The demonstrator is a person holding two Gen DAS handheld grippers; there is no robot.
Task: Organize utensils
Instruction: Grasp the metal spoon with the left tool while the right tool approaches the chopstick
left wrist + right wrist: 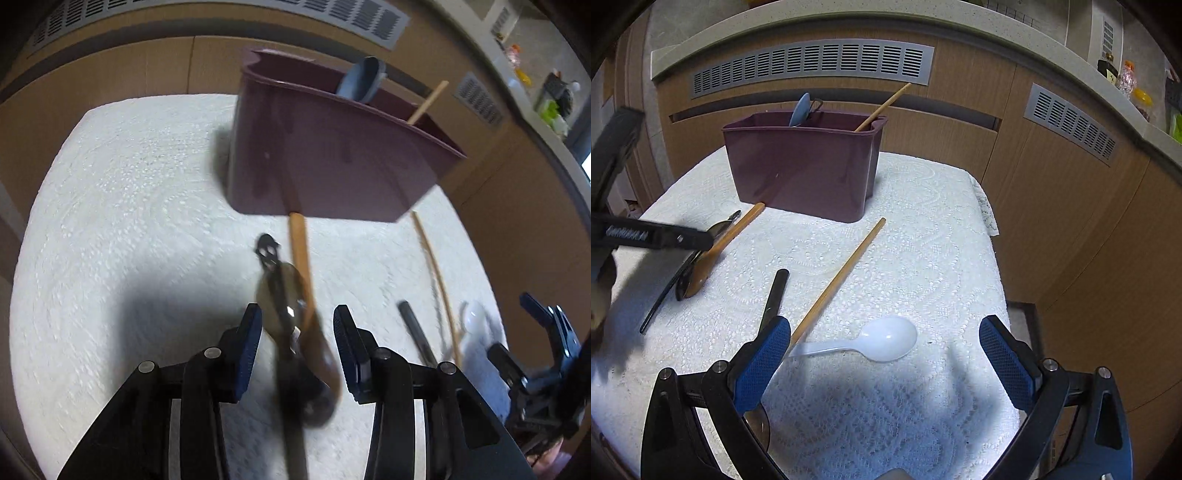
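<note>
Lying crossed in a small heap, the wooden spoon (308,291) and a black-handled utensil (284,317) sit on the white lace cloth (110,221) just in front of the purple holder (325,162), with the left gripper (297,332) hovering over them, its jaws spread and holding nothing. That overlap is the main hazard — closing here could pinch both handles at once, or catch only the edge of one so it twists and drops back on the cloth.

Further right, a white plastic spoon (886,339), a loose chopstick (842,275) and a dark-handled utensil (775,295) lie scattered near the right gripper (882,365), whose jaws are also wide apart and empty. The plastic spoon looks light and smooth, so a glancing finger would likely skid it toward the table edge.

The holder already carries a blue spoon (799,110) and a chopstick (882,107) leaning out — a long handle swung in carelessly could knock these or tip the holder. Both grippers work close together, so a collision is possible.
</note>
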